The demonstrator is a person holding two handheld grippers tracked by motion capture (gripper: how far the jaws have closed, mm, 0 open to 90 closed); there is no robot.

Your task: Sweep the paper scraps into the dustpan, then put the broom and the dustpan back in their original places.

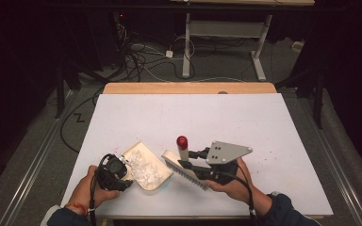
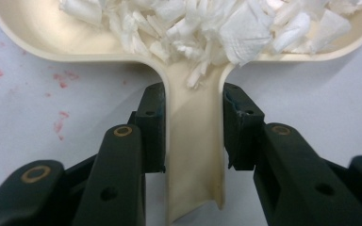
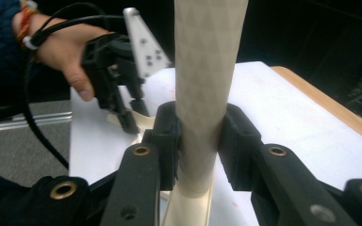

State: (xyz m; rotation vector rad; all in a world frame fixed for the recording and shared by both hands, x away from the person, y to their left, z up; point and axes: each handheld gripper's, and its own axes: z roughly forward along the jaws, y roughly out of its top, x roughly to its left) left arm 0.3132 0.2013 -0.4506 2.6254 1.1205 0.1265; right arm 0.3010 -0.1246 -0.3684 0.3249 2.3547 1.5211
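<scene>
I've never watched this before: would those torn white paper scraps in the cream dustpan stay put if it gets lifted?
Probably not all. The torn white paper scraps look loose, thin and light, so tilting could spill them. The cream plastic dustpan looks stiff, and its raised rim may hold most.

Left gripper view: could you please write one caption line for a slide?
Left gripper shut on the cream dustpan handle, white paper scraps heaped in its pan on the white table.

Cream plastic dustpan [image 1: 143, 165] flat on white table surface, near-left part; pan heaped with torn white paper scraps [image 1: 147, 172], handle pointing toward near-left edge. Cream hand brush with red-capped handle [image 1: 185, 162] just right of pan; handle upright, bristle head angled along pan's open lip.
</scene>
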